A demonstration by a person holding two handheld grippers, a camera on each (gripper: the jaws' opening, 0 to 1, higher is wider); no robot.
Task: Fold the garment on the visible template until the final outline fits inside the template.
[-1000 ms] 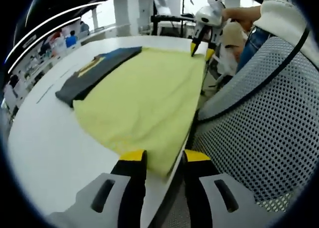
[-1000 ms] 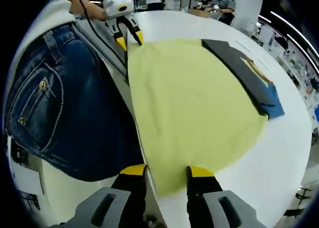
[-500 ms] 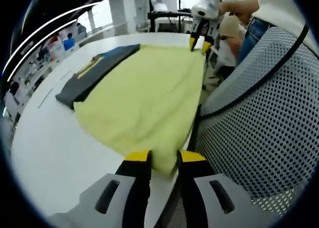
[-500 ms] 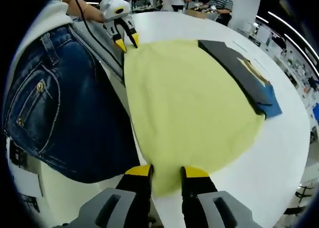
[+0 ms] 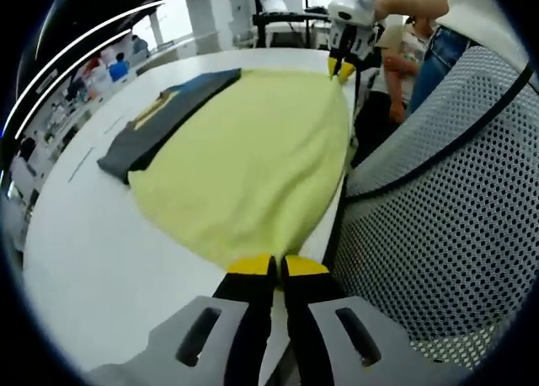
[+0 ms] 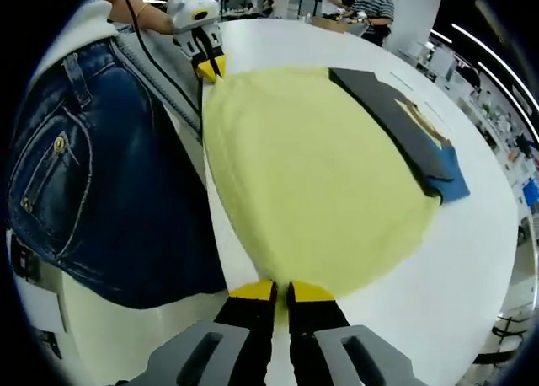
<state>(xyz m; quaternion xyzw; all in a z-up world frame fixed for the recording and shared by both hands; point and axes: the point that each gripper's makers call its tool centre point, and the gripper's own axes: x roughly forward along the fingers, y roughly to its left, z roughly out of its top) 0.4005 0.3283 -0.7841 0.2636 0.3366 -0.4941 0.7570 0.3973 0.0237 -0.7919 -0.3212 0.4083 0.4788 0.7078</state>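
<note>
The yellow shirt (image 5: 244,158) lies flat on the white table (image 5: 93,251), and the left claw (image 5: 275,266) and right claw (image 6: 282,291) each pinch one near corner.

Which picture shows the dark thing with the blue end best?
The right gripper view: the dark grey folded garment lies in open sight beyond the pale yellow fabric, its blue end and yellow print plain. The left gripper view shows it smaller and flatter near the white table edge.
</note>
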